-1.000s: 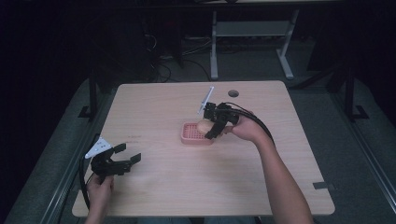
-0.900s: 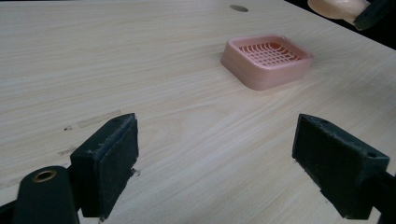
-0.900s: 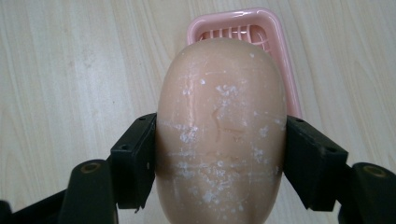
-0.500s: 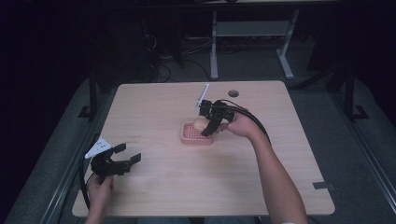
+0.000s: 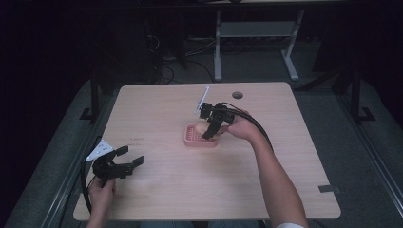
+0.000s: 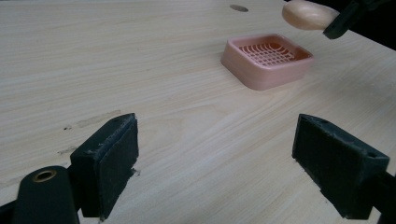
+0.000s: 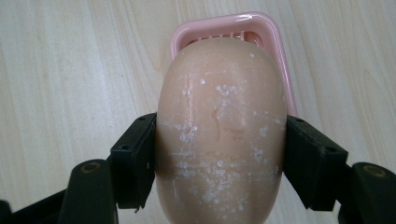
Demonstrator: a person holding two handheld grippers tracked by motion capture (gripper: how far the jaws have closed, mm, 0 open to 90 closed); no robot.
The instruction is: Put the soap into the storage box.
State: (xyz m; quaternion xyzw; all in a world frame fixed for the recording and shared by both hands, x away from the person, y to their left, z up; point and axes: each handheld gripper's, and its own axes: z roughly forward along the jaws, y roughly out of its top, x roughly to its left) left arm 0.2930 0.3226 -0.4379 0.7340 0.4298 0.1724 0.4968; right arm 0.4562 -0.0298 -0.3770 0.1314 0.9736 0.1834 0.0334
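- Right gripper [image 5: 209, 129] is gripping the bar of soap [image 7: 219, 126] across its width, one jaw on each long side; the bar is hanging in the air just above the pink soap dish [image 5: 200, 138], not touching it as far as the left gripper view shows.
- The dish is sitting near the middle of the table [image 5: 285, 190], a little toward the far edge.
- Left gripper [image 5: 124, 163] is waiting near the near left corner, jaws spread wide with nothing between them.
- Judgement: the step in hand is placing the soap into the dish.
- To do it well: centre the bar over the slotted floor, keep its long axis lined up with the dish walls, and lower it level.
- Release only when the bar is resting; the jaws need room to part inside or above the rim.
- Risk: the dusty bar slipping or tipping onto the rim.
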